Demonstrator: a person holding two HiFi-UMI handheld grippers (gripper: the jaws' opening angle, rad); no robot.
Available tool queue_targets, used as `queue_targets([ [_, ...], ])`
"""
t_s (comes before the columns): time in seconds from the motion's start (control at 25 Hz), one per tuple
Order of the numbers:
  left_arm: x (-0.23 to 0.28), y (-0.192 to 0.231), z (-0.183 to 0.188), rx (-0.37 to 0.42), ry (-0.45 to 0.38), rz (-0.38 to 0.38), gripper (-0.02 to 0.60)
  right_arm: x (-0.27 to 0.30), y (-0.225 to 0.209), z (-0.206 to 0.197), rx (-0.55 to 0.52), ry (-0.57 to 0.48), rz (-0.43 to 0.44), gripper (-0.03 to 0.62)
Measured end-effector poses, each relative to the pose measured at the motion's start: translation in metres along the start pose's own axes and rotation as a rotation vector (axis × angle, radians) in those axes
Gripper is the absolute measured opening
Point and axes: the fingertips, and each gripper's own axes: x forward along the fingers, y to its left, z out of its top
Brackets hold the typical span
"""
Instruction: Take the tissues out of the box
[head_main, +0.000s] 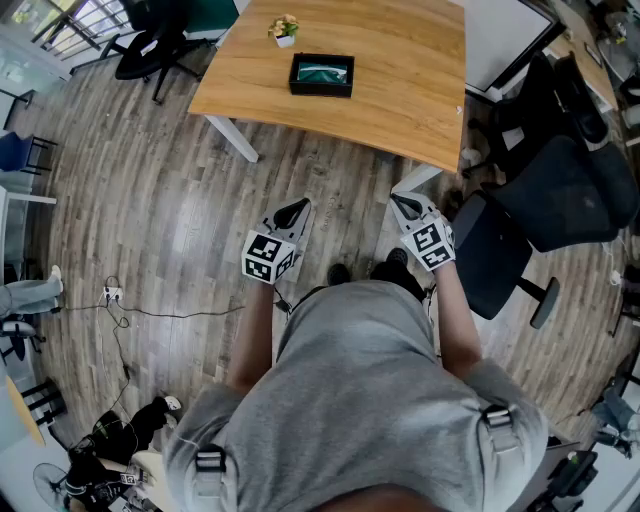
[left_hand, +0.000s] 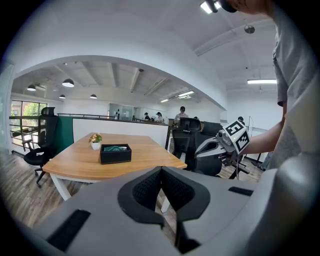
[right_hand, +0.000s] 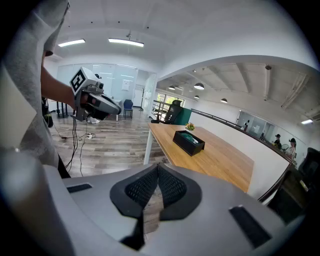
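Head view, left claw (head_main: 296, 210) closed, right claw (head_main: 402, 202) closed, box (head_main: 322, 76) on table (head_main: 405, 95).

Table (head_main: 410, 80) ahead of the left gripper (head_main: 297, 208) and right gripper (head_main: 404, 203), well apart from both.
The box (head_main: 322, 76) sits on the table, ahead of the left gripper, with the plant (head_main: 285, 30) just beyond it to the left; chairs (head_main: 570, 190) stand right of the right gripper.

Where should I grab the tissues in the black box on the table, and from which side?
Probably from straight above. The black box is open on top and its walls ring the green tissues, so only their upper face is reachable; pinch there, near the middle. The left gripper and right gripper are shut and short of the table, so open one first.
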Motion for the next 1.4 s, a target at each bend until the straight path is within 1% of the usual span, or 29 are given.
queue_targets([
  [0.12,-0.001,0.007,0.003,-0.005,0.007,0.002,0.020,0.004,-0.002,0.008,-0.005,0.001,0.000,0.005],
  [0.24,-0.002,0.010,0.012,0.010,-0.008,0.003,0.020,0.006,-0.003,0.012,-0.007,-0.001,0.000,0.005],
  [0.4,-0.005,0.021,0.012,0.012,-0.012,0.011,0.020,0.014,-0.002,0.015,-0.011,-0.002,0.002,0.005],
  [0.6,-0.004,0.005,0.012,0.032,-0.010,0.011,0.020,0.004,-0.006,0.017,-0.006,-0.038,-0.026,0.006],
  [1.0,-0.005,0.002,0.027,0.071,-0.035,0.033,0.021,-0.001,-0.002,0.027,-0.007,-0.073,-0.013,0.006],
  [1.2,-0.009,-0.003,0.031,0.092,-0.031,0.031,0.021,-0.008,0.003,0.037,0.005,-0.122,0.027,0.051],
  [1.32,-0.011,-0.004,0.032,0.094,-0.031,0.032,0.023,-0.009,0.003,0.039,0.005,-0.127,0.033,0.067],
  [1.4,-0.012,-0.002,0.032,0.085,-0.037,0.036,0.026,-0.009,0.003,0.040,0.010,-0.129,0.034,0.090],
])
